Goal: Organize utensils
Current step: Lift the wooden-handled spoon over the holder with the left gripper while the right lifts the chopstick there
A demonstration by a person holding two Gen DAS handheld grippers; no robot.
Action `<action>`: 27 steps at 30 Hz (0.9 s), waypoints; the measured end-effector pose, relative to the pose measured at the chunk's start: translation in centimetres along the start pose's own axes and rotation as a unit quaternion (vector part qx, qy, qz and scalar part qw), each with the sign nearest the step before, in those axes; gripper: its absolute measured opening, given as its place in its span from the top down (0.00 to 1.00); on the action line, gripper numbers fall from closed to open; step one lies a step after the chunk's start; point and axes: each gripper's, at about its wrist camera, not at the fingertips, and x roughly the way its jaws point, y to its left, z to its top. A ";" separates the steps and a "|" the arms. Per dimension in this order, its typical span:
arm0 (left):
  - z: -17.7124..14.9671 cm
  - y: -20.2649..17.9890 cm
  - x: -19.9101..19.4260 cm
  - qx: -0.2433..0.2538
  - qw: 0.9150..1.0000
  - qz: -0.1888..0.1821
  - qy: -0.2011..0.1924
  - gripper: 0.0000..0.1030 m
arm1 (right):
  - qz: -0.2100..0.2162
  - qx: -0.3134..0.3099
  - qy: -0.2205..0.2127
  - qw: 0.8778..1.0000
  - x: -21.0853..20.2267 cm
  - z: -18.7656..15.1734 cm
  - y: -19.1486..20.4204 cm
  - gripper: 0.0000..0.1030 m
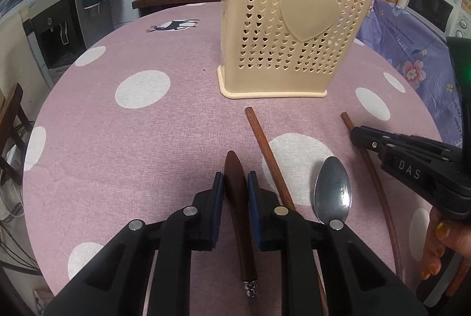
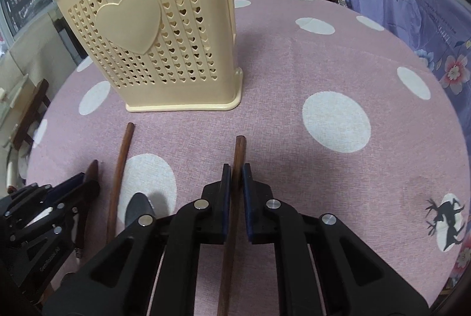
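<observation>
Left wrist view: left gripper (image 1: 235,183) jaws clamped on wooden-handled utensil (image 1: 238,216) lying on desk (image 1: 147,139), then loose chopstick (image 1: 266,154), spoon (image 1: 332,192). Right gripper (image 2: 236,174) jaws clamped on second chopstick (image 2: 239,149). Cream holder (image 1: 291,30) upright behind.

A round worktop (image 1: 117,139) under pink dotted cloth bears a cream holder (image 1: 290,30), two chopsticks (image 1: 269,157), a spoon (image 1: 332,192) and a wooden-handled utensil (image 1: 235,183).
</observation>
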 end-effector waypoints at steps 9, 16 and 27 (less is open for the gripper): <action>1.3 0.3 -4.7 -0.015 0.997 -0.037 -0.066 0.84 | 0.070 0.030 -0.082 0.994 -5.1 1.0 -1.3 0.92; 2.6 1.1 -10.1 -0.016 0.988 -0.047 -0.144 0.84 | 0.119 0.026 -0.171 0.978 -12.5 1.5 -2.4 0.93; 3.3 1.3 -10.7 -0.022 0.984 -0.045 -0.171 0.84 | 0.126 0.014 -0.232 0.964 -17.6 1.6 -3.1 0.93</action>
